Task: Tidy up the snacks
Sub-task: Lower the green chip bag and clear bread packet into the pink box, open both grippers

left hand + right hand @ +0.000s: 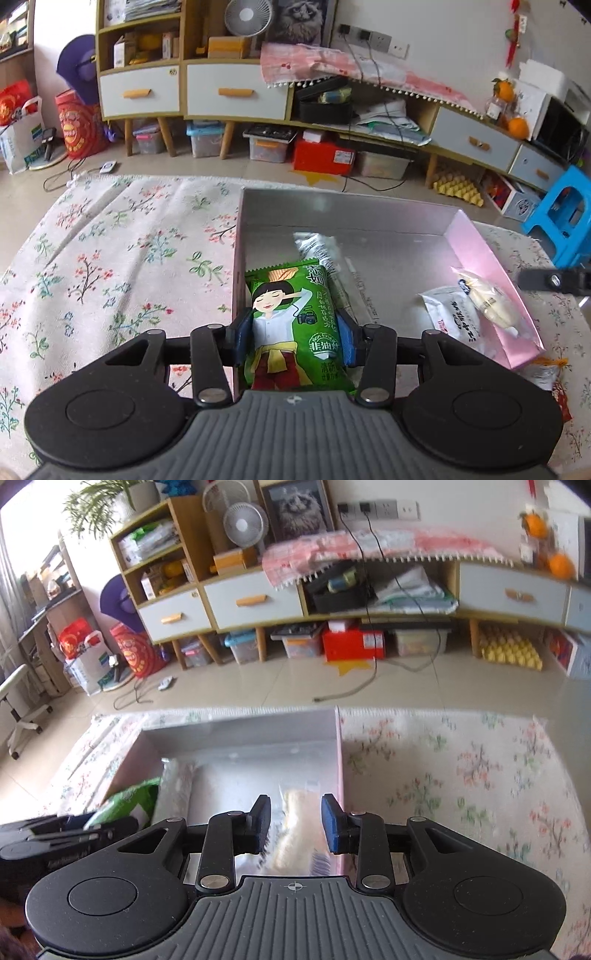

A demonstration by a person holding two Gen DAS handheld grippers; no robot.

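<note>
My left gripper (pixel 293 334) is shut on a green snack packet (pixel 291 328) printed with a cartoon girl, held over the near left corner of the pink box (pixel 491 258) with a silver inside. A white wrapped snack (pixel 317 247) lies in the box behind the packet. A white packet (pixel 454 317) and a clear pack of pale yellow snacks (pixel 487 299) lie by the box's right wall. My right gripper (pixel 295 821) is open above the yellow snack pack (pixel 295 830) inside the box (pixel 338 753). The green packet (pixel 129 801) and left gripper (pixel 66 840) show at its left.
The box sits on a floral cloth (pixel 122 251). Another wrapped snack (pixel 546 373) lies on the cloth near the box's right corner. A blue plastic stool (pixel 565 218) stands at the right. Cabinets (pixel 236 92) and storage bins (pixel 266 146) line the far wall.
</note>
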